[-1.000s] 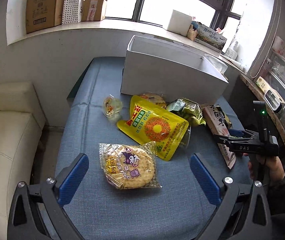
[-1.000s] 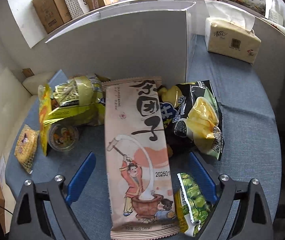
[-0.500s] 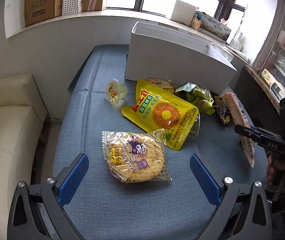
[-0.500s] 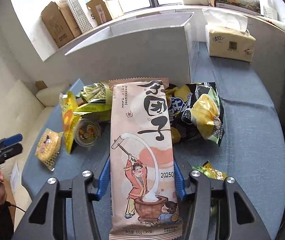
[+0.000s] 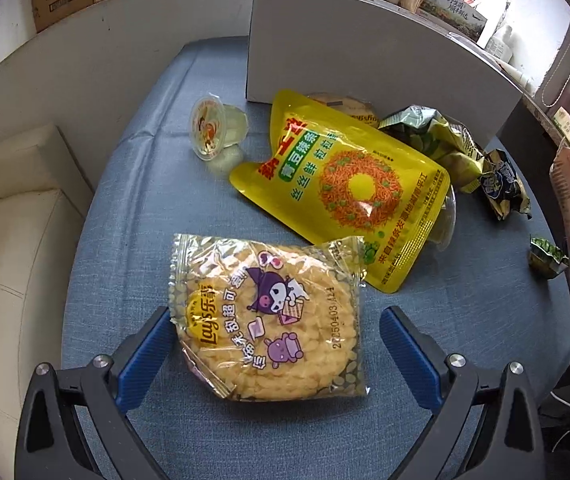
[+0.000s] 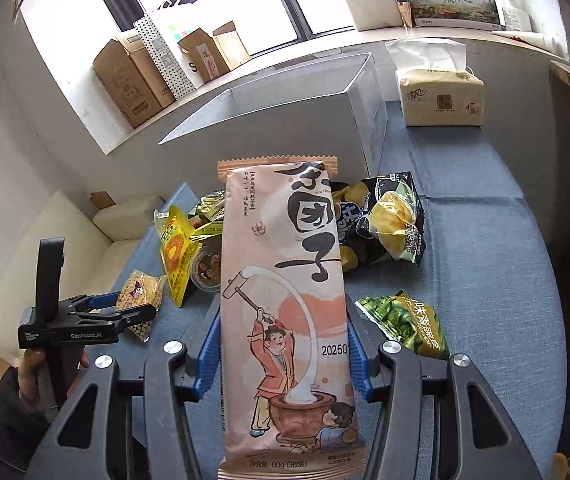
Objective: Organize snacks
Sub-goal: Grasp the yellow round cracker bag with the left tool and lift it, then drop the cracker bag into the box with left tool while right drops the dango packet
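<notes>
My right gripper (image 6: 283,364) is shut on a long pink snack packet (image 6: 285,280) and holds it lifted above the blue table, pointing toward the white box (image 6: 305,104). My left gripper (image 5: 273,344) is open, its blue fingers on either side of a clear Lay's chip packet (image 5: 269,316) that lies flat on the table. The left gripper also shows in the right wrist view (image 6: 125,312), beside that packet (image 6: 141,292). A large yellow pouch (image 5: 345,184) lies behind the chip packet.
A jelly cup (image 5: 213,128) lies left of the yellow pouch. A green crumpled bag (image 5: 437,140), a dark chip bag (image 6: 385,220) and a small green packet (image 6: 409,320) lie on the right. A tissue pack (image 6: 441,96) stands beyond the box. A cream sofa (image 5: 13,220) borders the table's left edge.
My right gripper closed on the pink packet and lifted it off the table. My left gripper moved down and forward until its fingers straddle the Lay's packet.
</notes>
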`<state>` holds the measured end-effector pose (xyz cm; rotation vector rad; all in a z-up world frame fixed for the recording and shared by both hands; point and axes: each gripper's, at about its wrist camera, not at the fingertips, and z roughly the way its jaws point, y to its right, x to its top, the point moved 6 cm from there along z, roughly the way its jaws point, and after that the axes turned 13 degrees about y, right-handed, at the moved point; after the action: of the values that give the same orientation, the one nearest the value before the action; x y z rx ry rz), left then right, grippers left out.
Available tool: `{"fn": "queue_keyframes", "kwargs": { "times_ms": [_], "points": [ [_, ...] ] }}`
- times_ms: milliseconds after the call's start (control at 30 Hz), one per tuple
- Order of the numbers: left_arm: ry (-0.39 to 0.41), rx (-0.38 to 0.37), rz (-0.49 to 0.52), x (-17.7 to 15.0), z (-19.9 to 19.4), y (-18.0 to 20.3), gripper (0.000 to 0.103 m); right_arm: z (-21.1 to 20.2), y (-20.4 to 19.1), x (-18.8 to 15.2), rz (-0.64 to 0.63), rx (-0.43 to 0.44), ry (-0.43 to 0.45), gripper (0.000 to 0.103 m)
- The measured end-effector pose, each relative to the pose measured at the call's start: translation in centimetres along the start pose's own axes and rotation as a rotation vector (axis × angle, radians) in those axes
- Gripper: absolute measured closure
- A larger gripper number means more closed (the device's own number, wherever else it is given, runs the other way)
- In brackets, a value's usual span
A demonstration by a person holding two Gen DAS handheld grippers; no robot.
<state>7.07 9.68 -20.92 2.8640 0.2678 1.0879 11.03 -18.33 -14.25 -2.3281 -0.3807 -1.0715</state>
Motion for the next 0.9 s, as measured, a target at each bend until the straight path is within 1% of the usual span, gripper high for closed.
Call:
{"fn": "queue_keyframes", "kwargs": {
  "times_ms": [133, 167, 233, 333, 433, 533, 633, 733, 800, 900],
  "points": [
    [0.005, 0.030, 0.032, -0.2, 0.3, 0.2, 0.000, -0.1, 0.1, -0.2, 0.008, 0.004, -0.002, 0.046],
    [0.005, 0.050, 0.042, -0.4, 0.4, 0.2, 0.001, -0.1, 0.0, -0.2, 0.007, 0.004, -0.002, 0.046],
    [0.014, 0.091, 0.077, -0.7, 0.1, 0.2, 0.009, -0.2, -0.1, -0.4, 0.006, 0.006, -0.004, 0.046],
    [0.030, 0.086, 0.063, -0.9, -0.3, 0.4, 0.020, 0.1, -0.1, -0.6, 0.006, 0.006, -0.010, 0.046],
    [0.049, 0.055, 0.019, -0.5, -1.2, -0.3, 0.021, 0.2, -0.2, -0.7, 0.007, 0.007, -0.013, 0.046],
    [0.110, 0.029, 0.035, 0.4, -3.2, 0.2, 0.022, 0.0, -0.5, -0.5, -0.004, 0.010, -0.007, 0.046],
    [0.172, -0.010, 0.054, 2.0, -5.7, 1.5, 0.022, -0.3, -0.8, 0.3, -0.008, 0.020, 0.012, 0.046],
    [0.235, -0.040, 0.077, 4.5, -7.7, 2.6, 0.022, -0.8, -1.4, 1.8, -0.021, 0.033, 0.041, 0.046],
    [0.265, -0.065, 0.098, 6.7, -8.5, 3.1, 0.022, -0.9, -1.6, 3.1, -0.032, 0.035, 0.061, 0.046],
    [0.307, -0.075, 0.126, 11.1, -9.7, 4.3, 0.022, -0.9, -2.0, 5.7, -0.033, 0.037, 0.098, 0.046]
  ]
}}
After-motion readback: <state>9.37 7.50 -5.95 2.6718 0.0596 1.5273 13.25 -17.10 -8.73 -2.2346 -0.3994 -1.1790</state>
